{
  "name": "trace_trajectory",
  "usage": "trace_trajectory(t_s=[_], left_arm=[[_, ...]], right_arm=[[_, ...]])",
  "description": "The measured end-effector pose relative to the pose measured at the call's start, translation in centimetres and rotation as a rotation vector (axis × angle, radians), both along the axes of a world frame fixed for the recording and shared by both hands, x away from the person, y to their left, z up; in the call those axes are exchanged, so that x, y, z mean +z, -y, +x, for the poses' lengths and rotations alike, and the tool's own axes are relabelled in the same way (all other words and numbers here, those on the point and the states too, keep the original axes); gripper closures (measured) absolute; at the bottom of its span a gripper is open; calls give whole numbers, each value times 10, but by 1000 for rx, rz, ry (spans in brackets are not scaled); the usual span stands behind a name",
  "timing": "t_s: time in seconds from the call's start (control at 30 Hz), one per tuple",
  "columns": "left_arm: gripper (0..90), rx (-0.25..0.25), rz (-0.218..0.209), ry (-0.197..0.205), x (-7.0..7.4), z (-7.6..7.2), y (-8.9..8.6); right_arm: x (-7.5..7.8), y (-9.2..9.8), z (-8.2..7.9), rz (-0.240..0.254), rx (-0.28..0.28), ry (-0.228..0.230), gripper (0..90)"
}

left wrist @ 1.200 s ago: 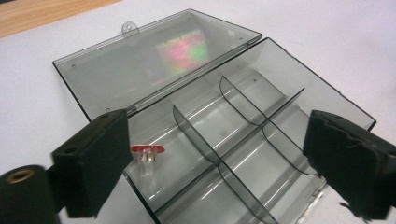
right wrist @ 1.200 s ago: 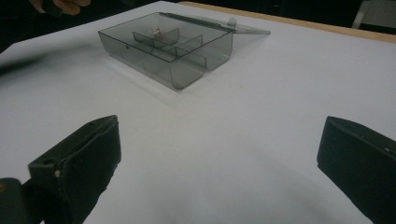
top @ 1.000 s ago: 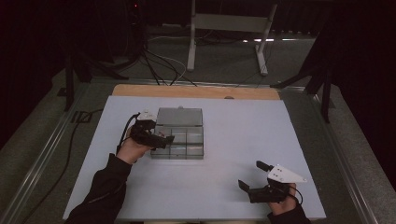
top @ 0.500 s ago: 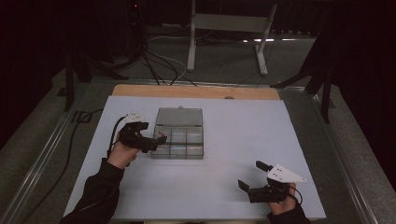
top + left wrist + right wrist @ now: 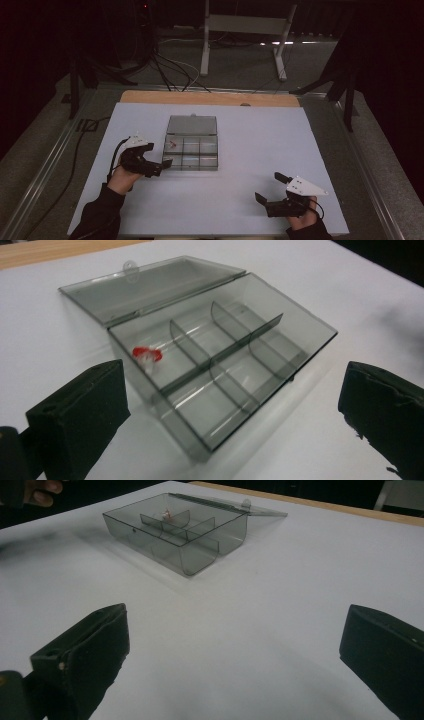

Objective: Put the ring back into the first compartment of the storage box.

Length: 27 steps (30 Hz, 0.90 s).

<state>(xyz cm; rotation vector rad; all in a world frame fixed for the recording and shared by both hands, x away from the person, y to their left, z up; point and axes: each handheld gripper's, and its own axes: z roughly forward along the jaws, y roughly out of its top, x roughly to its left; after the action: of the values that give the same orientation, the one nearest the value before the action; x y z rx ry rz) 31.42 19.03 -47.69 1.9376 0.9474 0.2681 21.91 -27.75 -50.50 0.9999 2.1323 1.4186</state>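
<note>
A clear grey compartment box (image 5: 192,167) stands open at the table's left middle, its lid (image 5: 192,125) lying flat behind it. A small red-and-white piece (image 5: 172,145) rests in the back left compartment; it is also in the left gripper view (image 5: 146,354) and the right gripper view (image 5: 167,514). My left gripper (image 5: 165,163) is open just off the box's front left corner, and its jaws frame the box (image 5: 185,435) with nothing between them (image 5: 225,405). My right gripper (image 5: 268,187) is open near the front right of the table, over bare white surface (image 5: 235,645), far from the box (image 5: 200,555).
The white table sheet (image 5: 260,145) ends in a wooden strip (image 5: 210,97) at the back. Beyond it are a metal stand (image 5: 240,25) and floor cables (image 5: 165,65). A metal rail (image 5: 45,165) runs along the table's left side.
My left gripper has drawn back from over the box's left compartments, moving left and toward the person. The right gripper has stayed put.
</note>
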Motion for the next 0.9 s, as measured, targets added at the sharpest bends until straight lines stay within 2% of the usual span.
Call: trace_trajectory(t_s=[0.1, 0.33, 0.43, 0.73, 0.83, 0.9], left_arm=[[4, -5, -4, -1, -4, -7, -4], [4, 8, -19, 27, -10, -23, -15], [4, -7, -29, 31, -13, -31, -19], [4, -34, -44, -1, -29, -49, -27], [4, -36, -59, 1, -36, -55, -30], [5, -26, -45, 14, -40, -58, -31]], right_arm=[[0, 0, -1, -4, 3, 3, 0], [0, -1, 0, -4, 0, 1, 0], [0, -1, 0, -7, 1, 1, 0], [-1, -1, 0, -7, 1, 0, 0], [-1, -1, 0, -12, 2, -1, 0], [-1, -1, 1, -9, 1, -6, 0]])
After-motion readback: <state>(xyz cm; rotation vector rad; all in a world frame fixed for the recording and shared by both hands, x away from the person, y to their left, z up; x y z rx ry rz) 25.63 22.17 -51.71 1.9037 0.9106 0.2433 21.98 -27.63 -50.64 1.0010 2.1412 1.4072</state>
